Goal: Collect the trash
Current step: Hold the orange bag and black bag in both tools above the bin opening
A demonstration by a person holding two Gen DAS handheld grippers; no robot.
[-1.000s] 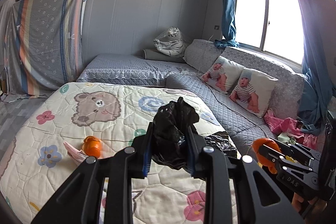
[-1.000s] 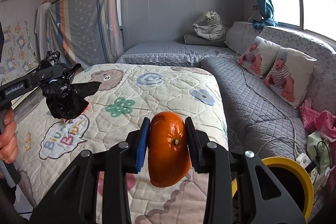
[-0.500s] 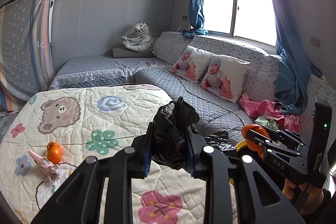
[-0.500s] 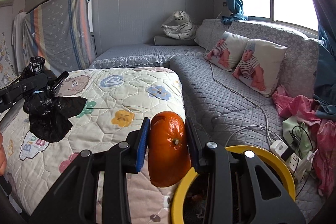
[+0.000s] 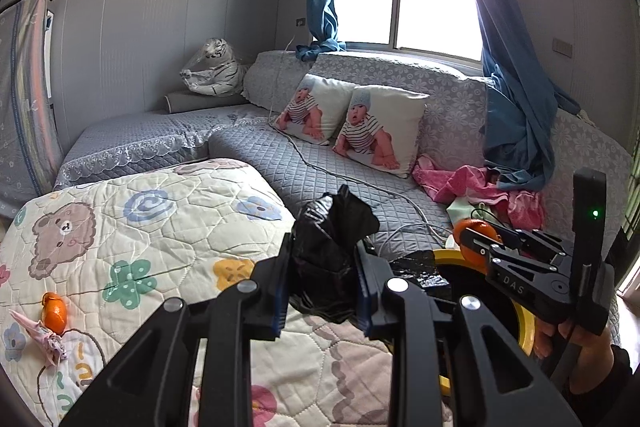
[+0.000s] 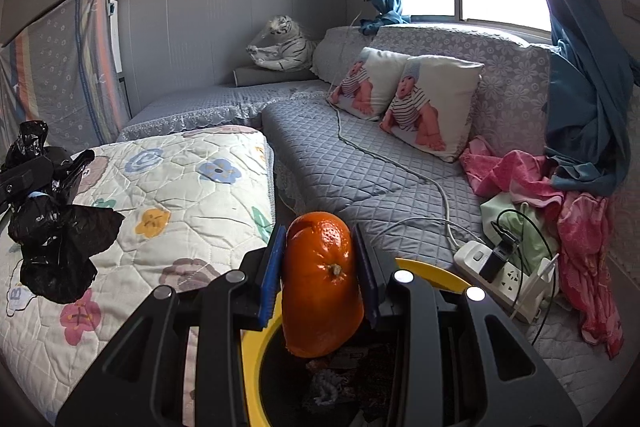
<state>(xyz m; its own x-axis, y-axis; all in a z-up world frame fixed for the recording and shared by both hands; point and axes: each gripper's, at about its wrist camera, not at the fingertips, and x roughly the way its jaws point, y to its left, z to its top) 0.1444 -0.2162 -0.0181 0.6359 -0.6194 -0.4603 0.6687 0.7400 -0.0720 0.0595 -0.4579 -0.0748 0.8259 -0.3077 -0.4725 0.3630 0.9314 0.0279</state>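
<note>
Patterned quilt (image 5: 168, 227) fills the left: an orange peel (image 5: 54, 311) and a pink scrap (image 5: 40, 333) lie there uncollected, so by my judgement the job is part done. The left gripper (image 5: 320, 287) clamps a crumpled black bag (image 5: 330, 247). The right gripper (image 6: 320, 279) grips an orange (image 6: 322, 283) above the yellow-rimmed bin (image 6: 250, 367) (its trash inside shows only in the right view).
</note>
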